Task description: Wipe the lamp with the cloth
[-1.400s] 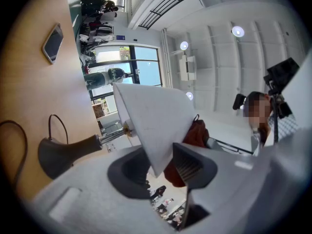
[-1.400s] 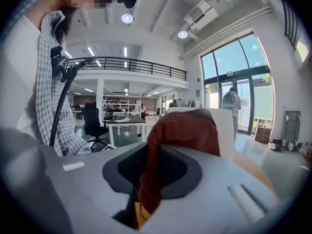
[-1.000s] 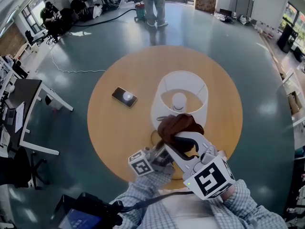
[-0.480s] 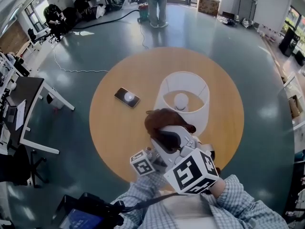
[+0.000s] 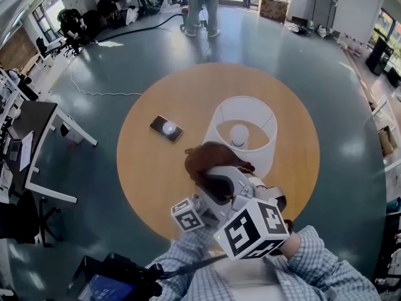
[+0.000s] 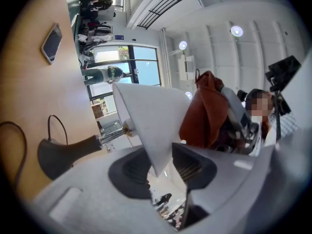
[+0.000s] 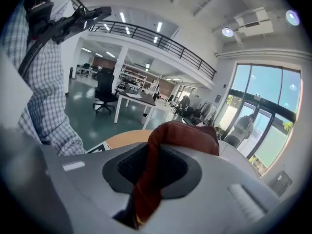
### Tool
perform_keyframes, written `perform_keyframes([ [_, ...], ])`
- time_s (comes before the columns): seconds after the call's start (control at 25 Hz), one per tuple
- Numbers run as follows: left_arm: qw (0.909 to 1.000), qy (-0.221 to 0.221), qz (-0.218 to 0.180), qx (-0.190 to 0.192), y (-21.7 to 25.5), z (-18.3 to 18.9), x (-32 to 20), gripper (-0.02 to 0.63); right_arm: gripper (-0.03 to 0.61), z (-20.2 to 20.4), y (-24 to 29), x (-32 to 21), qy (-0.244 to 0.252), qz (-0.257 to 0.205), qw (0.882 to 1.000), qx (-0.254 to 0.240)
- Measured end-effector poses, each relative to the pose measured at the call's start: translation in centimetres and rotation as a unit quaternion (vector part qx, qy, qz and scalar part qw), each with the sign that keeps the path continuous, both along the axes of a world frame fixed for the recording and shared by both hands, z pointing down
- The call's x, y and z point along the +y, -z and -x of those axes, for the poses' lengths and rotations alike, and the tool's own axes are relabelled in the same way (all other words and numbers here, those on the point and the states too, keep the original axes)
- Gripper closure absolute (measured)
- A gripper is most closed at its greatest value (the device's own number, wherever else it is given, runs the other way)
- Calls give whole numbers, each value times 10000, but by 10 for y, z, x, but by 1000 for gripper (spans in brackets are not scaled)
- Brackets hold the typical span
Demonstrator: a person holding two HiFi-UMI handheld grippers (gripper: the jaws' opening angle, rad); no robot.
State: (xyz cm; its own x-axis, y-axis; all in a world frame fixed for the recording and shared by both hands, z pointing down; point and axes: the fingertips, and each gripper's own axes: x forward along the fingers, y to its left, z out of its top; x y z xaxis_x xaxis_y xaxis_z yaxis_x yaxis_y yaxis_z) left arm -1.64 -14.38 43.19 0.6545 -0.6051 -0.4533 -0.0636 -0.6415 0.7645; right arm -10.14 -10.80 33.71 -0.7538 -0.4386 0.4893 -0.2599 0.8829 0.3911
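Note:
A lamp with a white shade (image 5: 241,130) stands on the round wooden table (image 5: 150,174). In the left gripper view its dark base (image 6: 58,155) and metal stem show beneath the shade (image 6: 146,121). My left gripper (image 6: 161,162) is shut on the shade's lower rim; in the head view only its marker cube (image 5: 187,215) shows. A brown cloth (image 5: 210,158) is pinched in my right gripper (image 5: 216,175), against the near left side of the shade. In the right gripper view the cloth (image 7: 183,133) drapes over the jaws of my right gripper (image 7: 153,167).
A phone (image 5: 165,128) lies on the table left of the lamp. The lamp's black cable (image 6: 12,145) loops near the base. A person (image 5: 202,5) stands on the floor beyond the table. A desk (image 5: 31,137) stands at the left.
My right gripper has carried the cloth leftward along the near side of the shade and rolled, so its marker cube faces differently. The left gripper and lamp have not moved.

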Motion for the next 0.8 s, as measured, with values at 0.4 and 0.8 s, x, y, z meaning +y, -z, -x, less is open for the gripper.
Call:
perform_keyframes([
  [0.4,10000,-1,-7,-68,-1,-1,-2,482,512,9,-37,-8,1076,-1798,9303,3011],
  [0.8,9999,12,-7,-103,-2,0,-4,482,512,12,-23,-17,2425,-1637,8716,3933],
])
